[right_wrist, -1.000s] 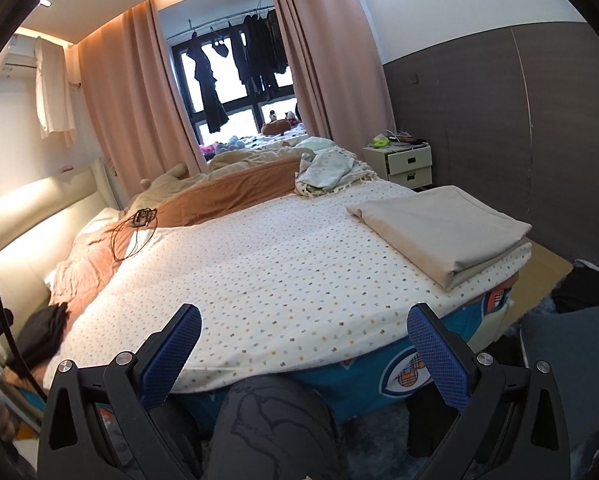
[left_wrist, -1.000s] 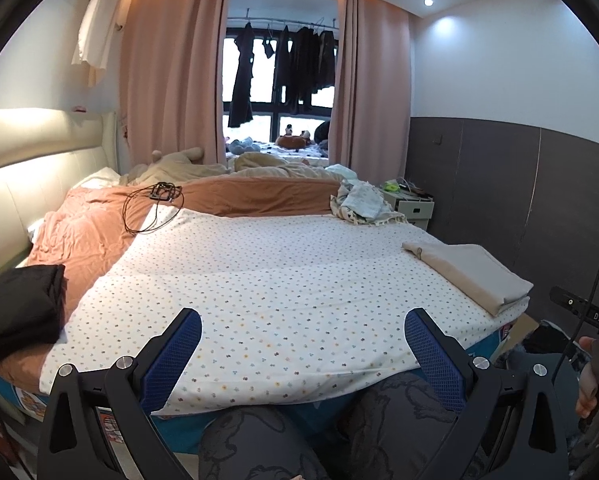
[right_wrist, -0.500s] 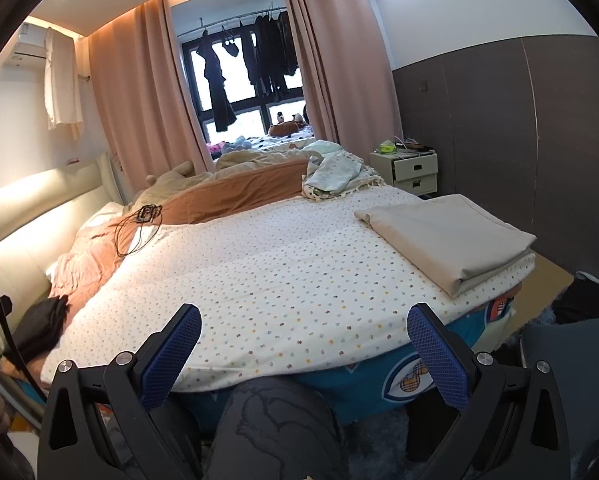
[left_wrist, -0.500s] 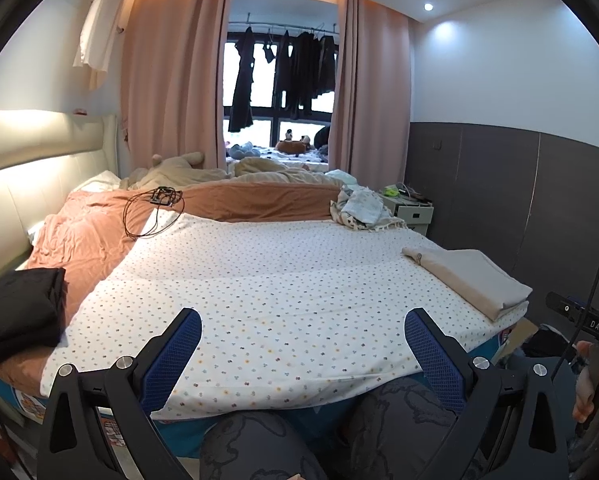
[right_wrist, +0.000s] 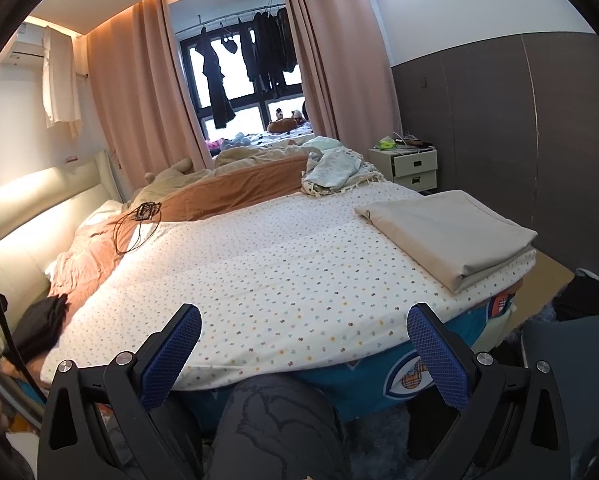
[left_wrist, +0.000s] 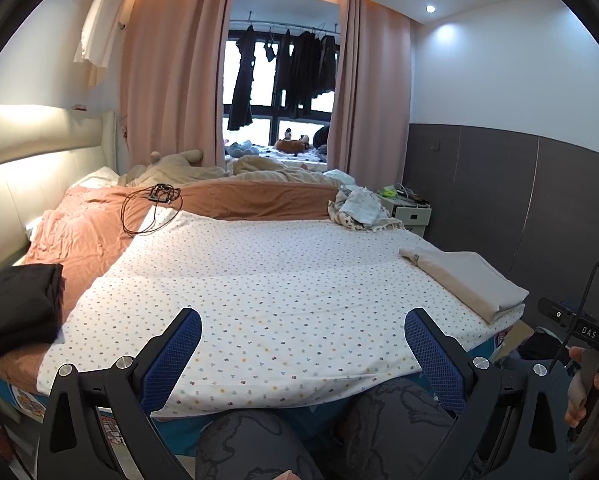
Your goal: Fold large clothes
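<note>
In the left wrist view, the left gripper (left_wrist: 302, 334) hangs over the near edge of the bed (left_wrist: 203, 410), its fingers wide and holding nothing. A dotted sheet (left_wrist: 267, 280) lies spread flat, not folded yet. A black folded pile (left_wrist: 17, 308) sits at the left edge.

In the right wrist view, the right gripper (right_wrist: 304, 330) has wide, empty fingers too. A beige folded cloth (right_wrist: 451, 232) rests at the right edge, looking done.

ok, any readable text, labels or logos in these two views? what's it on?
"DAS": white letters on the black bar of the right gripper's rig, at the right edge of the left wrist view.
Printed emblem on the blue mattress side: a picture, no legible words.
Print at the bed's left corner: too blurred to read.
Nothing else readable.
</note>
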A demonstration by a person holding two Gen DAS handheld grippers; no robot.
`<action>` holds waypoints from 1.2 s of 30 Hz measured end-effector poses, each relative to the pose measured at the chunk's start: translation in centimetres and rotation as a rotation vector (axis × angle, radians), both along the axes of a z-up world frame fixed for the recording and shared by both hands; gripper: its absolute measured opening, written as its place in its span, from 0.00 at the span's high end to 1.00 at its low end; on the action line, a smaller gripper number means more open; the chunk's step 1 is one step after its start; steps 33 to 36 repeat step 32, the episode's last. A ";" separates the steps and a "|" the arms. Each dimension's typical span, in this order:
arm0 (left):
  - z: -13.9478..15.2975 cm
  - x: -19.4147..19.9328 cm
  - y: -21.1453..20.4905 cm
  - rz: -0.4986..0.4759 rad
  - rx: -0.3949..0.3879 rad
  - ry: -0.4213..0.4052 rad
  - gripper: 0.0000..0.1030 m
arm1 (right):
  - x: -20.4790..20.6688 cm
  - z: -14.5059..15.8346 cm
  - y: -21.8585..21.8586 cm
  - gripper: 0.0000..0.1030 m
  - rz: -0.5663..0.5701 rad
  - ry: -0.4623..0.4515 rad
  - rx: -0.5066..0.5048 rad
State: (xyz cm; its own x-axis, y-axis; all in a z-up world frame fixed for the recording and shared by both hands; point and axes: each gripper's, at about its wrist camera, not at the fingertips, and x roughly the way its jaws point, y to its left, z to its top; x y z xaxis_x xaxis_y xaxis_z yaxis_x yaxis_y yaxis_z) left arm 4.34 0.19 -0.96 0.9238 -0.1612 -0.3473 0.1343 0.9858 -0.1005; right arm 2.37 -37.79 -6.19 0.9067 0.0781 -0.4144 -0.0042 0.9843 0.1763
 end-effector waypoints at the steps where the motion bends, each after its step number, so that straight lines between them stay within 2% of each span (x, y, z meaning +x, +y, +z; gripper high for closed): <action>1: 0.0 0.0 0.0 -0.001 -0.001 0.000 0.01 | 0.0 0.0 0.0 0.00 0.000 0.000 -0.002; 36: 0.9 -1.7 -0.8 -0.019 0.002 -0.039 0.01 | -0.7 -0.2 0.1 0.00 0.003 0.001 -0.010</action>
